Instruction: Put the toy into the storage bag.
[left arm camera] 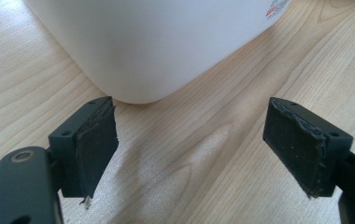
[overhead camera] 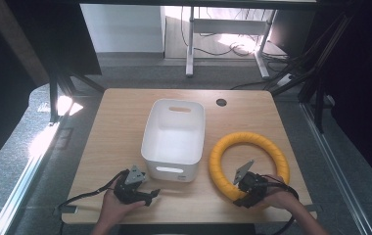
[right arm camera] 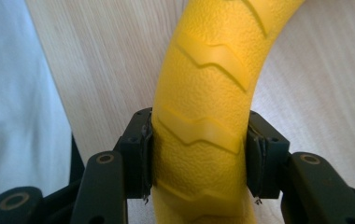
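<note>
Your right gripper (overhead camera: 245, 193) is clamped on the yellow ring (overhead camera: 249, 164): in the right gripper view, both pads press against the sides of the ring's ribbed tube (right arm camera: 199, 135), with the tube running up between the jaws. No earlier look is at hand, so you get only the grip as it stands. The ring lies flat on the wooden table (overhead camera: 120, 132), on its right half, just beside the white plastic bin (overhead camera: 174, 139) and not touching it as far as you can see from above. You hold it at its near arc, close to the table's front edge.

Your left gripper (overhead camera: 137, 188) sits on the left side near the front edge, with its jaws spread wide and nothing between them. In the left gripper view its pads (left arm camera: 96, 144) frame bare wood, and the rounded near corner of the bin (left arm camera: 157, 46) stands just ahead of them, apart from both pads. The bin stands upright in the middle of the table, its inside bare.
</note>
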Demonstrator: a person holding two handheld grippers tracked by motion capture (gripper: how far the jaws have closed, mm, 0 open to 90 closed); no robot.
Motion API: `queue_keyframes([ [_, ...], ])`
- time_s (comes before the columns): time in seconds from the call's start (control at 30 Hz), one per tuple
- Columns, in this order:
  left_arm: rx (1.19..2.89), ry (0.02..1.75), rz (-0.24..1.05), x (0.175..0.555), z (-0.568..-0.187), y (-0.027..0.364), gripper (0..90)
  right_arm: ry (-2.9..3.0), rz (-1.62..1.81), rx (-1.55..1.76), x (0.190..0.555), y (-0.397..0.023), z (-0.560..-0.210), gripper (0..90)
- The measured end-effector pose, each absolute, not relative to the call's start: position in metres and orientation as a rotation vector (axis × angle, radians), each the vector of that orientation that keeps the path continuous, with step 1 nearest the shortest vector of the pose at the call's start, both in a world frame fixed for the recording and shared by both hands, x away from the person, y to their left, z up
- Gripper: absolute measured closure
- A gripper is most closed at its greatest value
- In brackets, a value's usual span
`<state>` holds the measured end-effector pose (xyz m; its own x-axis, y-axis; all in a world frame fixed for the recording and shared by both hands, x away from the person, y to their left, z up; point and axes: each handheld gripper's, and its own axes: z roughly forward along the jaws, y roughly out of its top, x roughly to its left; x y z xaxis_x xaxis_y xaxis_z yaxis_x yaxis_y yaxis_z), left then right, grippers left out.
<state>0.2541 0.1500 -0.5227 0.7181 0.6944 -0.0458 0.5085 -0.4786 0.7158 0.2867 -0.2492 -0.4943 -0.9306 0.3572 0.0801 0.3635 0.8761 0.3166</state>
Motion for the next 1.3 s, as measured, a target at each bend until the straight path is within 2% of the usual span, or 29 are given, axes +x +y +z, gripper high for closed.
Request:
queue_keyframes([
  [0.43, 2.185, 0.904, 0.330, 0.254, -0.522, 0.150, 17.9, -2.863, -0.912, -0.695, 0.301, -0.271, -0.460, 51.3],
  [1.3, 2.183, 0.908, 0.336, 0.254, -0.523, 0.150, 17.9, -2.812, -1.253, -0.753, 0.303, -0.286, -0.426, 51.4],
])
